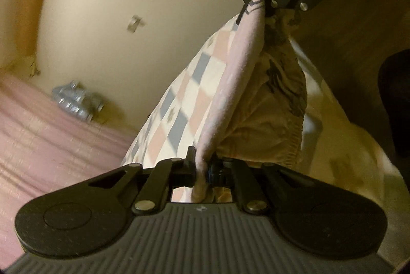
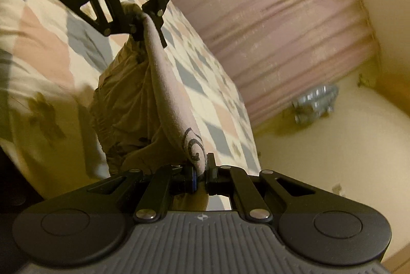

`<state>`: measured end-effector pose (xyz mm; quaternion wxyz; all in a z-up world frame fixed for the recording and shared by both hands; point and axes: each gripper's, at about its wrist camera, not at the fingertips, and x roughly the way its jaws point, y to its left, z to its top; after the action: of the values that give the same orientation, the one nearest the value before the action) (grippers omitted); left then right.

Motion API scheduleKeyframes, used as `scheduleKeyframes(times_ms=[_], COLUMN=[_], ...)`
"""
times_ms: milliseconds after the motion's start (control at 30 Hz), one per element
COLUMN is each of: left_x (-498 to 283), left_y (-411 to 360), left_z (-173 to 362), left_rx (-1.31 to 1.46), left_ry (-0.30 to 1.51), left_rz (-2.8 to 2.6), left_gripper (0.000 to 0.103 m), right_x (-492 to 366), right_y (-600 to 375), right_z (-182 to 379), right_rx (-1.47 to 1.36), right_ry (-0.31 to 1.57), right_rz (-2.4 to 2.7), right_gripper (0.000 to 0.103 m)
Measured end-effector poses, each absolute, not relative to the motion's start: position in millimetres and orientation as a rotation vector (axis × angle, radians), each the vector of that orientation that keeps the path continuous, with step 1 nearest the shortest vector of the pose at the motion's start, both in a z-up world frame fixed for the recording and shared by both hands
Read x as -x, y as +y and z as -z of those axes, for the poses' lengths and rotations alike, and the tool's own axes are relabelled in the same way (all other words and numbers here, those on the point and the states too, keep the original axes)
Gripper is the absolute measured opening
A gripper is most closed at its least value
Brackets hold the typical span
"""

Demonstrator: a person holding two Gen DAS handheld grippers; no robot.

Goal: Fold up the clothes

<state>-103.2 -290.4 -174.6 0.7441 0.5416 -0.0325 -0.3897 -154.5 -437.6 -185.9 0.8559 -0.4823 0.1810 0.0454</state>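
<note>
A: The garment [image 1: 241, 84] was noted stretched in the air between both tools, above the checked bedspread [image 1: 176, 104]. The left gripper [image 1: 202, 171] was clamped on one end of its pale pink edge; the right gripper [image 2: 201, 172] was clamped on the other end, beside a dark printed swirl.

B: Step judged?

A: A mid-air carry or fold-over was inferred, the rest hanging bunched below the taut edge. For the next move, even tension and a level lowering onto the bedspread would be called for.

B: Unclear items?

A: The garment's type and full outline could not be determined. The lower hem was hidden in folds. The background was blurred.
</note>
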Motion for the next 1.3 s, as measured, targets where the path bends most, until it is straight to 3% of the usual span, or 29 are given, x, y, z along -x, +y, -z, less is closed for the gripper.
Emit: scheduleKeyframes(times_ms=[267,500,633,833,900,1000,1067,1233,1300], left_x=[4.7,-92.0,-130.7,-144.8,-147.8,-152.2,-151.5,-170.4,-169.2], left_y=[-407.0,-506.4,-536.6,-546.7,-546.4,-534.7,-519.4,-515.9,-515.0], left_z=[171.4,142.2,191.9,297.2,323.1,314.1,311.4,309.5,308.3], left_rx=[-1.194,-1.146,-1.179,-1.299,-1.325,-1.301,-1.307,-1.323,-1.318], left_ry=[-0.137,-0.331,-0.222,-0.065,-0.035,-0.043,-0.060,-0.063,-0.046], left_rz=[0.941,0.834,0.855,0.900,0.904,0.884,0.876,0.874,0.884], left_gripper=[0.008,0.008,0.008,0.010,0.011,0.022,0.023,0.022,0.016], right_x=[79.3,-9.4,-51.4,-80.3,-70.8,-55.2,-41.6,-34.9,-32.8], right_y=[-518.4,-580.4,-597.8,-597.4,-594.3,-597.0,-595.8,-592.1,-590.5], right_z=[162.1,132.9,179.2,283.1,288.1,278.5,279.2,292.8,298.5], right_rx=[0.975,1.134,1.066,1.028,1.033,1.016,1.033,1.059,1.070], right_ry=[0.465,0.287,0.353,0.584,0.577,0.586,0.592,0.615,0.624], right_rz=[-0.008,0.228,0.164,-0.033,-0.041,-0.020,0.002,0.015,0.020], right_gripper=[0.003,0.003,0.004,0.003,0.011,0.024,0.027,0.025,0.012])
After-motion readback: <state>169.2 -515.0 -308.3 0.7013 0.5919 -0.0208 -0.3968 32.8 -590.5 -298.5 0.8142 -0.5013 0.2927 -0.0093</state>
